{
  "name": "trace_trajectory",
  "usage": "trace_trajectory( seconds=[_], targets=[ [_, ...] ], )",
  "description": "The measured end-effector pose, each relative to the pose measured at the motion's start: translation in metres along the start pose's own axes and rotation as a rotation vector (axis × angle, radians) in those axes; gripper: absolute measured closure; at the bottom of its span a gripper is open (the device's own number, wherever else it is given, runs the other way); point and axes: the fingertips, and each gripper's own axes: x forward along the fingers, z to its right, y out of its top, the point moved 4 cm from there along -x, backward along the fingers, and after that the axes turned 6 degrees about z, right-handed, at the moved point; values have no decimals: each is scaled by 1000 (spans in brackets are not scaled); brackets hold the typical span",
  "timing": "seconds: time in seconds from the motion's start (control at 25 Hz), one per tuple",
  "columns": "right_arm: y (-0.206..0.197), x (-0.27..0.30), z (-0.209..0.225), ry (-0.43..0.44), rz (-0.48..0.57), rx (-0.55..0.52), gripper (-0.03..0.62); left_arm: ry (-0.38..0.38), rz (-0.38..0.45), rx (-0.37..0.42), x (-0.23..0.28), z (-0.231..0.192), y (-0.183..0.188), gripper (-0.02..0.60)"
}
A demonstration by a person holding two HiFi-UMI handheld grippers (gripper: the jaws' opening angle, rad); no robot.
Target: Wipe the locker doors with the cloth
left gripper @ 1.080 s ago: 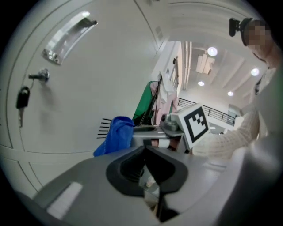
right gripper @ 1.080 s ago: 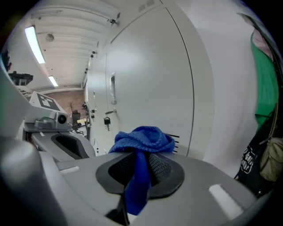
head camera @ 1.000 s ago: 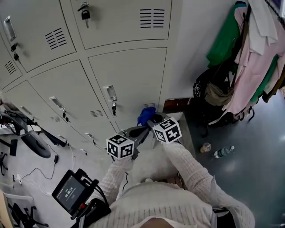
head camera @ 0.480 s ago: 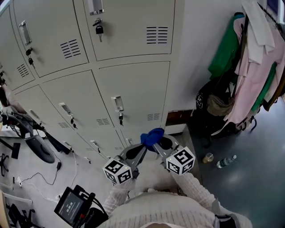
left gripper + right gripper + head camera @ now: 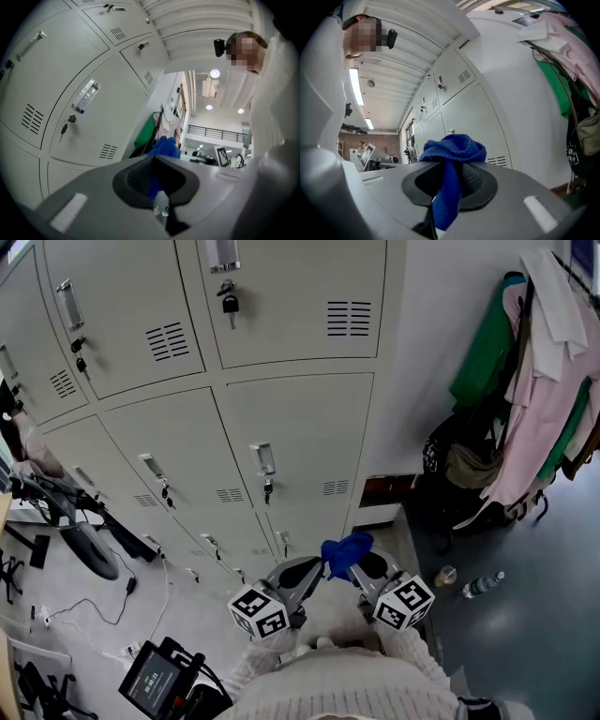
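Observation:
Grey locker doors (image 5: 300,437) fill the wall ahead, also shown in the left gripper view (image 5: 56,93) and the right gripper view (image 5: 473,117). My right gripper (image 5: 358,564) is shut on a bunched blue cloth (image 5: 345,552). In its own view the cloth (image 5: 452,150) sits on top of the pads with a strip hanging between them (image 5: 450,176). My left gripper (image 5: 314,570) is close beside it, its jaws together but for a thin slit (image 5: 157,173). The cloth (image 5: 165,146) shows just past its tips. Both grippers are low near my body, apart from the doors.
A padlock (image 5: 230,304) hangs on an upper door; keys hang in lower ones. Clothes (image 5: 534,381) and a black bag (image 5: 459,460) hang at the right. A cup (image 5: 445,575) and bottle (image 5: 483,584) lie on the floor. Equipment (image 5: 75,531) and a screen (image 5: 155,681) stand left.
Both grippers and the cloth have sunk lower in the head view, nearer my body and away from the lower door. More of the upper lockers now shows.

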Motion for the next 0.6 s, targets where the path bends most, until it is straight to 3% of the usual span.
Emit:
trace_trajectory(
  seconds=[0.2, 0.6],
  targets=[
    [2, 6, -12, 41, 0, -32, 537, 9, 4, 34, -3, 0, 10, 575],
    [4, 2, -15, 47, -10, -51, 537, 23, 36, 7, -7, 0, 17, 575]
  ],
)
